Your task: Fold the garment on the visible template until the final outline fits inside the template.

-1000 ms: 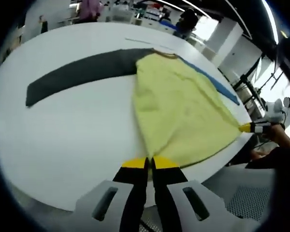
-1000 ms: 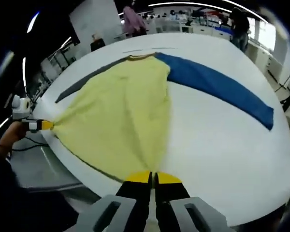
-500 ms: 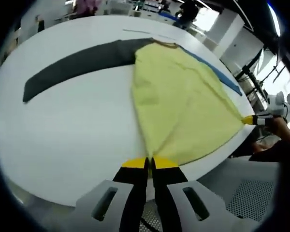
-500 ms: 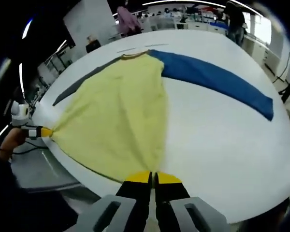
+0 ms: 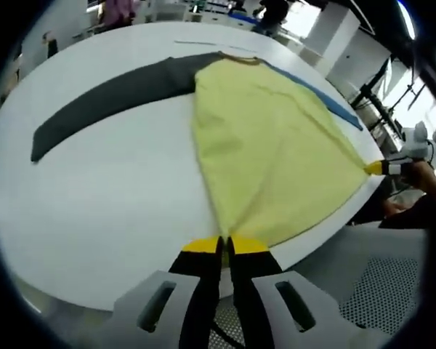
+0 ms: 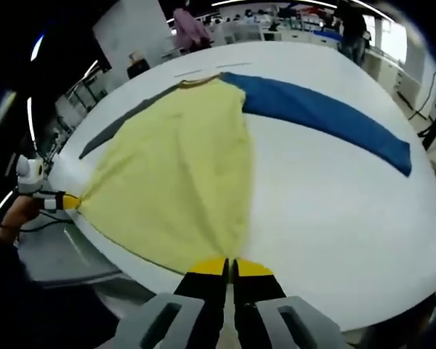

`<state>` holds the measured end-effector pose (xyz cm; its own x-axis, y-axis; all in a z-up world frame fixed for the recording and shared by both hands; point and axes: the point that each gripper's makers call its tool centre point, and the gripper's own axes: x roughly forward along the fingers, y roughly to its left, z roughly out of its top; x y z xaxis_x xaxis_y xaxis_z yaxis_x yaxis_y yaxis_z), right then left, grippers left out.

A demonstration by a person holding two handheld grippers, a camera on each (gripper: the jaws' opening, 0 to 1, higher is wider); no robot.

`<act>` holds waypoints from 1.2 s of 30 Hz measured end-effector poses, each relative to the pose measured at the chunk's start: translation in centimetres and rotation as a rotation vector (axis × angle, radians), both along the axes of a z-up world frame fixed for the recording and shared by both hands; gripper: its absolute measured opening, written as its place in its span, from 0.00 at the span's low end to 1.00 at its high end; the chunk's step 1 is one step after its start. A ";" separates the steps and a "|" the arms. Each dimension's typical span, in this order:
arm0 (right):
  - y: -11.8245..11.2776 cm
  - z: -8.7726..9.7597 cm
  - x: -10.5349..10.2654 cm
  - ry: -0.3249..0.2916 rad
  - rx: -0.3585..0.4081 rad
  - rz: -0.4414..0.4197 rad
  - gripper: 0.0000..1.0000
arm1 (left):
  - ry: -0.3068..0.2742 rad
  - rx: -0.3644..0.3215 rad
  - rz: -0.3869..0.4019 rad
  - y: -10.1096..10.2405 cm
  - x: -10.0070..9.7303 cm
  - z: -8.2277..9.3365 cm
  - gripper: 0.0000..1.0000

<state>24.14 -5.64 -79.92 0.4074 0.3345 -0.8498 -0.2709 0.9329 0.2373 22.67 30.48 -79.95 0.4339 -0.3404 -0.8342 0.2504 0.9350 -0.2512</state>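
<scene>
White table (image 5: pixel 94 211) runs under everything. Close up, the left gripper (image 5: pixel 225 246) pinches one bottom corner of the yellow shirt (image 5: pixel 269 153), and the right gripper (image 6: pixel 231 267) pinches the other, likely to pull it flat. Farther off lie its gray sleeve (image 5: pixel 109 98) and blue sleeve (image 6: pixel 320 116).

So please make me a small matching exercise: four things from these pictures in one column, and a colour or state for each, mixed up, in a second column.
Things:
1. garment body
2. right sleeve
3. left sleeve
4. left claw

Colour or state:
A. blue
B. shut on the hem
C. yellow
D. dark grey

Pairs: 1-C, 2-A, 3-D, 4-B
</scene>
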 end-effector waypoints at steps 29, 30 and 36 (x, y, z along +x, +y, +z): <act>-3.9 3.6 5.9 -0.212 0.024 0.007 0.67 | -0.258 -0.153 -0.042 -2.3 3.6 3.8 0.50; -4.3 3.7 6.2 -0.222 0.017 0.003 0.69 | -0.269 -0.156 -0.045 -2.4 3.7 4.0 0.52; -7.7 3.8 8.6 -0.274 -0.051 -0.021 0.75 | -0.340 -0.180 -0.075 -3.3 4.6 5.4 0.62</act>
<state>32.69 -13.31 -76.17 0.6311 0.2833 -0.7221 -0.2987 0.9479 0.1108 27.29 27.16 -74.56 0.6436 -0.5093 -0.5713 0.4134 0.8595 -0.3005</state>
